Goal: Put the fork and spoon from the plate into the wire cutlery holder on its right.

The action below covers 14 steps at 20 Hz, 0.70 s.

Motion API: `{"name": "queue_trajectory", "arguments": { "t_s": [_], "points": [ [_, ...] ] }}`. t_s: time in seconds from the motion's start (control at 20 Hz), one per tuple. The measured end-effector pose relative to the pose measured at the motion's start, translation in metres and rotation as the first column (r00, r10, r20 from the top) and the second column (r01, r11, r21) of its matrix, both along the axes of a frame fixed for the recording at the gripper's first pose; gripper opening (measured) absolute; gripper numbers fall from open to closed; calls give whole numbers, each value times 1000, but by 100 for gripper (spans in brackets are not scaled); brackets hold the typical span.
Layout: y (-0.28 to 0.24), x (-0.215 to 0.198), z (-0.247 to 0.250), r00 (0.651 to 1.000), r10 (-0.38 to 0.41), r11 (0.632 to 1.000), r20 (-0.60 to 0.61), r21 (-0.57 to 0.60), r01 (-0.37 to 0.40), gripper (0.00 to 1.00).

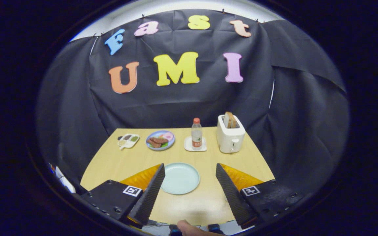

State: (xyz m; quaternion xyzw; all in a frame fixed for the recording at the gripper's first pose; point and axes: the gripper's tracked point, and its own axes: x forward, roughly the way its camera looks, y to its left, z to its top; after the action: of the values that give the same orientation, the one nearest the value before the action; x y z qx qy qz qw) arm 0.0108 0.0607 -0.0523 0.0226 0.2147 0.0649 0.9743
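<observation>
The gripper (190,170) hangs above the near table edge, jaws released wide, nothing between them. The plate (179,178) lies between the fingers and looks bare; fork, spoon and wire holder I cannot make out. Best to locate them first, then approach slow and low. Wooden table (120,164) w/ toaster (230,134), bottle (196,133), food plate (160,140).

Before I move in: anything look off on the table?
Yes. The pale plate between the open gripper fingers looks bare: I can make out no fork, spoon or wire holder. Toaster and bottle stand upright.
</observation>
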Motion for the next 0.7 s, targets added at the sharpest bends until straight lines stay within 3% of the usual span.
{"name": "queue_trajectory", "arguments": {
  "t_s": [0.25,0.5,0.7],
  "points": [
    [18,-23,62,982,-38,999,185,25,34,94],
    [18,-37,109,953,-83,997,293,32,77,94],
    [22,-46,114,940,-103,994,326,8,106,94]
  ]
}}
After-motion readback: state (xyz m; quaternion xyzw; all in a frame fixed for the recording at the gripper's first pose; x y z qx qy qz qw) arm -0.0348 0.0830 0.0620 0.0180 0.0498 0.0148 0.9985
